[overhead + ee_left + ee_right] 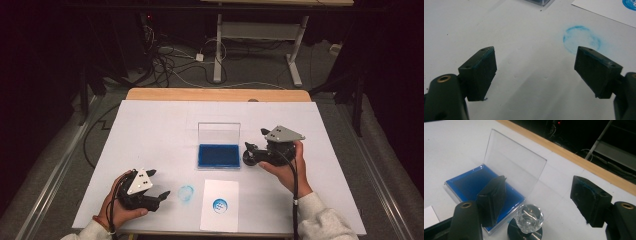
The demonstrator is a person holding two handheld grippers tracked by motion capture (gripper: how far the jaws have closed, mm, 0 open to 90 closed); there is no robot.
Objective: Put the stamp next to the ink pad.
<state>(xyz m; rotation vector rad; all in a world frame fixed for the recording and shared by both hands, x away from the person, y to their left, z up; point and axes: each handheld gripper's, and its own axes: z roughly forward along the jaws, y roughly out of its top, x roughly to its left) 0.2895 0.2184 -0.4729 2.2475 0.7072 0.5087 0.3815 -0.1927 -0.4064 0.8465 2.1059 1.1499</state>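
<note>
**Stamp set down beside the ink pad**

My right gripper point(537, 195) has its jaws wide, nothing pressed between them. Just below them the stamp point(528, 218), a round black base with a clear faceted knob, stands upright on the white table point(150, 130), free of both pads. Immediately left of it lies the blue ink pad point(218, 155), its clear lid standing open on the far side. My left gripper point(156, 185) rests near-left, jaws wide and empty. To its right I see a blue ring smudge point(186, 193), then a white card point(220, 205) bearing a blue stamped mark.
</note>
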